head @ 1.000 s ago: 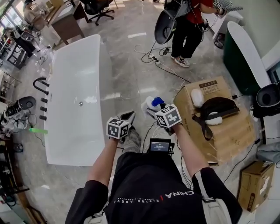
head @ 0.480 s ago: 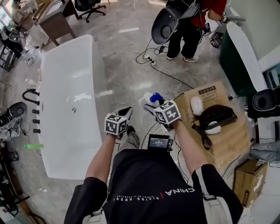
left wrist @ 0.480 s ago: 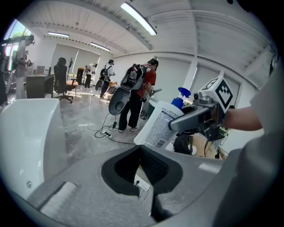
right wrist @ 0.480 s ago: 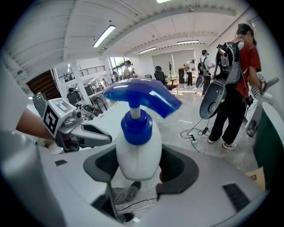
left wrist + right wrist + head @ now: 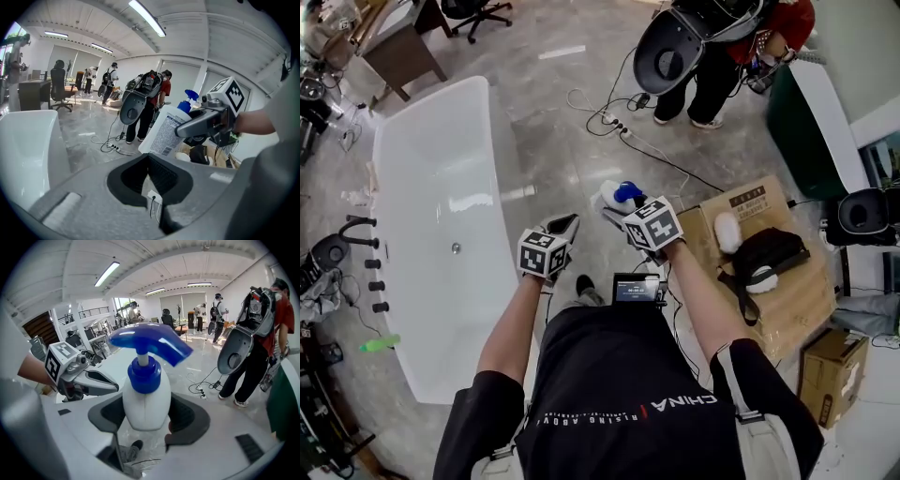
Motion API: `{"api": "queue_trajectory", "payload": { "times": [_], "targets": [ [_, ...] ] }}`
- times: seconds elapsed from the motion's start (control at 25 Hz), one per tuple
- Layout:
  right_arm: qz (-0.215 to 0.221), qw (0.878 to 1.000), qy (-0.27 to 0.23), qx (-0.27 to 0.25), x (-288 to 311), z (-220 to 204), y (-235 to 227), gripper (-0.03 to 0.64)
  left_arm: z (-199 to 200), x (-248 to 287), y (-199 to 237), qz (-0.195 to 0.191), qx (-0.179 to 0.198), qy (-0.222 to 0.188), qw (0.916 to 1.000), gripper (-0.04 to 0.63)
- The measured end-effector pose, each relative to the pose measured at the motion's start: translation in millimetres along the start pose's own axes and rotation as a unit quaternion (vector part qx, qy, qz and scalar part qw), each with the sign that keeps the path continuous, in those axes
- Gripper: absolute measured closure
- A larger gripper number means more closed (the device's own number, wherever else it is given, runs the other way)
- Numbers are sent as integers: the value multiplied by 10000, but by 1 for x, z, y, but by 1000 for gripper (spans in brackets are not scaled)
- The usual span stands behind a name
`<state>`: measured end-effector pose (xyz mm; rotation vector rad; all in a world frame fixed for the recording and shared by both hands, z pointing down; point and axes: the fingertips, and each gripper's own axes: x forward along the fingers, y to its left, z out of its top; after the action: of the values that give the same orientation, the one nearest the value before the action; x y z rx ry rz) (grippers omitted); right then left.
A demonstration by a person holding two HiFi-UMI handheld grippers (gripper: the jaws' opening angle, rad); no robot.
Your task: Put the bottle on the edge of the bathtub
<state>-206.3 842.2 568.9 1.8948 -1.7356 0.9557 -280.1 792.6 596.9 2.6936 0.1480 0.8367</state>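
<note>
A white pump bottle with a blue pump head is held up off the floor, my right gripper shut on its body. In the right gripper view the bottle fills the space between the pads, its pump head pointing right. The long white bathtub lies on the floor to the left, its near rim a short way from my left gripper. My left gripper is shut on nothing and sees the bottle to its right.
A cardboard box carrying a black bag stands at the right, with a smaller box nearer. Cables run over the floor ahead. A person stands at the back. Black tap fittings line the tub's far side.
Both grippers keep their pose in front of the body, the bottle still held. The view has slid a little, and the person at the back has shifted right.
</note>
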Motion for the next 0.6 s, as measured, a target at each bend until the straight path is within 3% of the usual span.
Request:
{"api": "queue_trajectory", "payload": {
  "times": [0.6],
  "targets": [
    [257, 9996, 17, -98, 95, 76, -79, 350, 63, 66, 106, 284, -196, -80, 9994, 586]
  ]
}}
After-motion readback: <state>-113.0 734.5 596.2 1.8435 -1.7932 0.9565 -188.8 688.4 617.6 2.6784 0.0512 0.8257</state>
